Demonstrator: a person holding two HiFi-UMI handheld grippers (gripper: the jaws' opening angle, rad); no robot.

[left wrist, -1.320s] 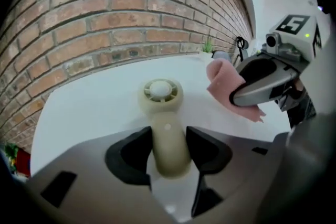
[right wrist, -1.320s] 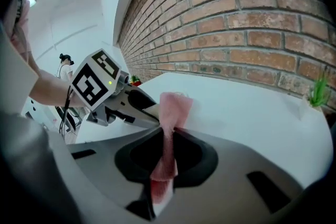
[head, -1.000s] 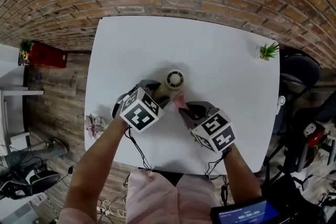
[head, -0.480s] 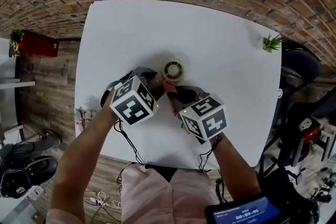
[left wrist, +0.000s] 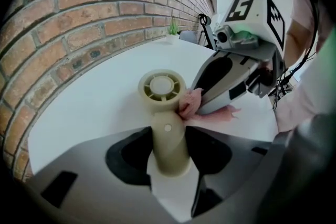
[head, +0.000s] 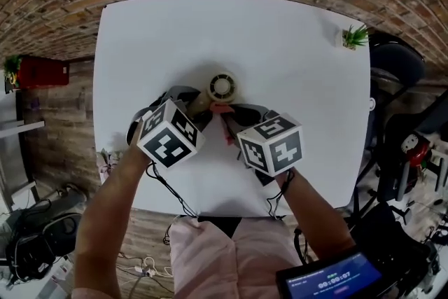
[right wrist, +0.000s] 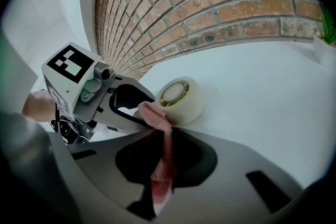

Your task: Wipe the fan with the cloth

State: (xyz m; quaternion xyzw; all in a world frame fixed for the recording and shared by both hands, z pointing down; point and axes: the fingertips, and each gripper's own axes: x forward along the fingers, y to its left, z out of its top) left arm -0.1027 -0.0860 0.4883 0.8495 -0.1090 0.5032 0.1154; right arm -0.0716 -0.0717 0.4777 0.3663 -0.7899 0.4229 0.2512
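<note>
Wiping is judged to be under way. The fan [head: 222,87], cream with a round grilled head, sits near the middle of the white table [head: 301,45]. Its handle [left wrist: 169,147] runs down-left in the head view into the left tool [left wrist: 169,139], whose jaws are part closed and clamp the handle from both sides. The pink cloth [right wrist: 156,114] is pinched between the closed jaws of the right tool [right wrist: 164,155]; its bunched front end touches the side of the fan head. From the right tool, the fan head lies just ahead, toward the top of the head view, so this tool is placed for the next stroke. No brand or lettering can be read on the fan; the tool cubes carry only black-and-white square markers.
</note>
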